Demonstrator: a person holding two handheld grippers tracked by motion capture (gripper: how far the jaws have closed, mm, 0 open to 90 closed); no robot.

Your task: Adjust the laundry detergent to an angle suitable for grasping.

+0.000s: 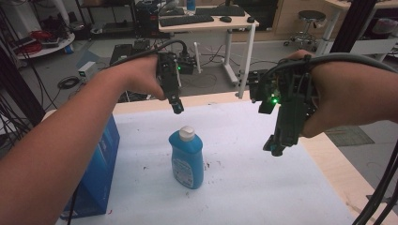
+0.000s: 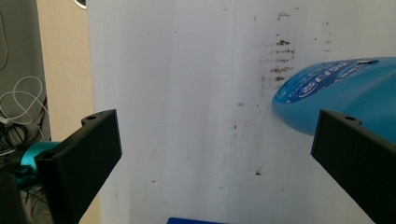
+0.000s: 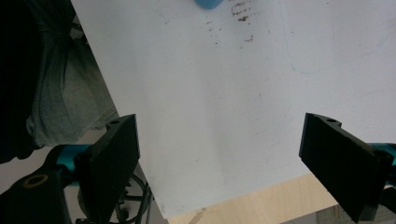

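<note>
A blue bottle [image 1: 187, 161] with a white cap stands upright on the white sheet [image 1: 253, 187] near the table's middle. My left gripper [image 1: 177, 106] hangs in the air just behind and above the bottle's cap, pointing down. In the left gripper view its jaws stand wide apart over bare sheet, and the bottle [image 2: 345, 91] lies off to the right, outside the gap. My right gripper [image 1: 276, 148] hovers to the bottle's right, tilted down. Its jaws are open too, with nothing between them, and a sliver of the bottle [image 3: 208, 3] shows at the top edge.
A blue box [image 1: 101, 171] stands at the sheet's left edge, under the person's left forearm. Small brown specks [image 1: 209, 165] mark the sheet beside the bottle. The wooden table edge [image 1: 338, 173] runs along the right. Beyond the table are a desk [image 1: 206, 23], cables and a stool [image 1: 310, 18].
</note>
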